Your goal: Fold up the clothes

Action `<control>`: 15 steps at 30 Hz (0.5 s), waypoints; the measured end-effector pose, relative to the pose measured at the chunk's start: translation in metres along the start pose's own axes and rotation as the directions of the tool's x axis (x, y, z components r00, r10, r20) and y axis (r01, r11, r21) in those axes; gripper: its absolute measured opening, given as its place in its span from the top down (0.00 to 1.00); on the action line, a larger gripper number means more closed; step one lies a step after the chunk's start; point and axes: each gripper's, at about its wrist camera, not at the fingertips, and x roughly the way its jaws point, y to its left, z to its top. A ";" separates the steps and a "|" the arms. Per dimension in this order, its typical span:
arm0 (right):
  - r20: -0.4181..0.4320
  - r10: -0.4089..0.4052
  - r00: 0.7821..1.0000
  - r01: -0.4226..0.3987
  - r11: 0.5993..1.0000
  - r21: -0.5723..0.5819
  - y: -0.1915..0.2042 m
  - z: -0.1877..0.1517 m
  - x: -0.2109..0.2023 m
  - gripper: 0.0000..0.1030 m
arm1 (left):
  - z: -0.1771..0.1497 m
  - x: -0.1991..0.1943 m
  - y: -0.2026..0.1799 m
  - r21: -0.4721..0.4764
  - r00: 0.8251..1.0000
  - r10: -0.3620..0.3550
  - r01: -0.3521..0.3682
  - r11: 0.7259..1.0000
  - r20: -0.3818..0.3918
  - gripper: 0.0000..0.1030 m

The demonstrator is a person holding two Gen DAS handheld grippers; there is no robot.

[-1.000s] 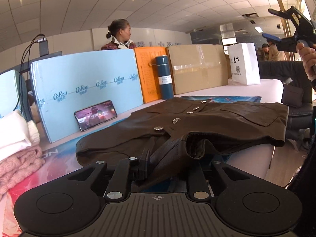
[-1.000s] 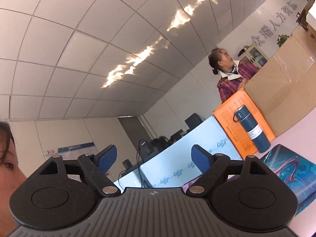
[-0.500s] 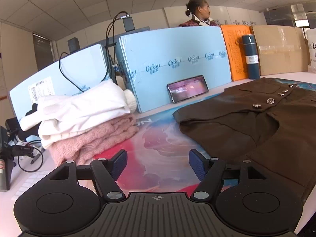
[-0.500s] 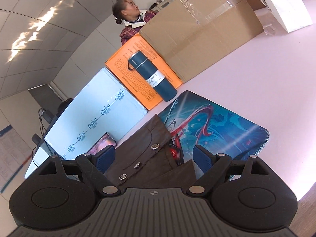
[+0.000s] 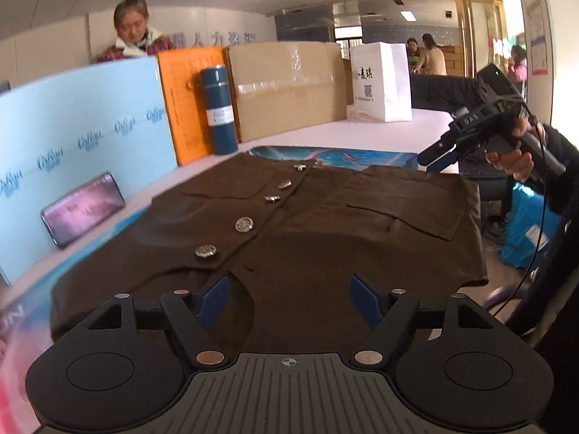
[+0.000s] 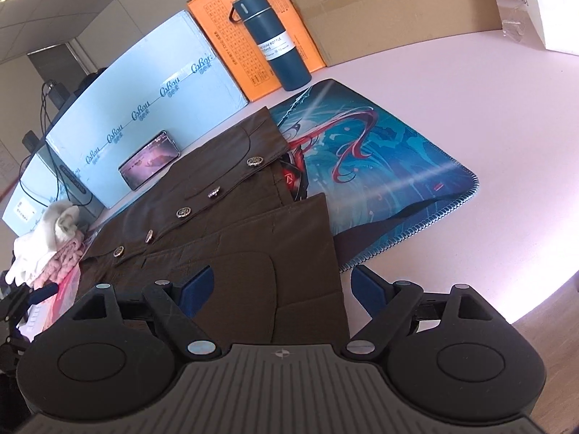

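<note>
Brown buttoned jacket (image 5: 289, 224) spread front-up on the patterned blue mat (image 6: 391, 152) on the white counter (image 6: 488, 83), its silver buttons (image 5: 243, 223) running up the placket. Its sides appear already turned under, since no sleeve shows. One edge overhangs the counter's near side in the left wrist view.

My left hand-held gripper (image 5: 289, 298) hovers low over the jacket's near end, jaws spread wide with nothing between them. My right hand-held gripper (image 6: 280, 287) is likewise agape and empty, poised over the opposite end. From the left wrist view I see it held in my right hand (image 5: 510, 159), above and beyond the jacket's far corner.

A pile of folded white and pink garments (image 6: 47, 246) sits off one end of the mat. A phone (image 5: 83, 213) leans against the pale blue panel (image 5: 79, 133), and a dark blue flask (image 6: 271, 39) stands at the back.

I judge the scene to fit two stages: a jacket narrowed and awaiting a crosswise fold, or one just laid down for squaring. Either way, good practice is the same. I pinch the cloth at matching corners with both grippers and take all layers in each bite. I keep the edges aligned with the placket and steer the pads clear of the buttons. The overhang may drag the cloth.
</note>
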 end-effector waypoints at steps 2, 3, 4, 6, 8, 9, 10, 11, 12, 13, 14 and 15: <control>-0.004 -0.006 1.000 0.006 1.000 0.003 0.000 -0.003 0.002 0.20 | 0.005 0.016 0.006 -0.134 0.997 -0.046 0.038 0.990 -0.057 0.22; 0.001 -0.009 1.000 0.009 1.000 0.005 0.000 -0.004 0.003 0.20 | 0.006 0.023 0.007 -0.184 0.996 -0.041 0.025 0.983 -0.081 0.22; 0.006 -0.008 1.000 0.008 1.000 0.005 0.001 -0.005 0.003 0.22 | 0.007 0.028 0.010 -0.217 0.995 -0.015 -0.007 0.976 -0.099 0.22; 0.016 -0.006 1.000 0.006 1.000 0.006 0.002 -0.008 0.003 0.29 | 0.005 0.038 0.018 -0.300 0.992 -0.019 -0.019 0.954 -0.123 0.22; 0.021 -0.034 0.999 0.035 0.999 -0.006 0.003 -0.009 0.003 0.47 | 0.002 0.046 0.023 -0.360 0.990 -0.050 -0.002 0.933 -0.135 0.17; 0.023 -0.051 0.998 0.051 0.999 -0.011 0.002 -0.009 0.003 0.50 | 0.002 0.048 0.021 -0.360 0.990 -0.053 0.004 0.933 -0.129 0.12; 0.032 -0.055 0.998 0.056 0.998 -0.012 0.003 -0.009 0.002 0.54 | 0.002 0.049 0.019 -0.360 0.991 -0.057 0.009 0.933 -0.122 0.05; 0.042 -0.057 0.997 0.058 0.998 -0.013 0.003 -0.008 0.002 0.58 | 0.001 0.051 0.017 -0.360 0.992 -0.060 0.015 0.933 -0.115 0.05; 0.052 -0.060 0.997 0.060 0.998 -0.014 0.003 -0.008 0.001 0.60 | 0.000 0.052 0.014 -0.355 0.993 -0.053 0.010 0.935 -0.110 0.05; 0.062 -0.062 0.996 0.063 0.998 -0.014 0.004 -0.007 0.001 0.65 | 0.000 0.052 0.010 -0.343 0.994 -0.024 -0.014 0.939 -0.107 0.08; 0.072 -0.064 0.995 0.065 0.998 -0.015 0.004 -0.007 0.000 0.69 | -0.001 0.051 0.005 -0.320 0.994 0.026 -0.059 0.946 -0.107 0.32; 0.082 -0.066 0.994 0.068 0.998 -0.016 0.004 -0.006 0.000 0.71 | -0.002 0.050 0.000 -0.282 0.990 0.092 -0.120 0.952 -0.111 0.54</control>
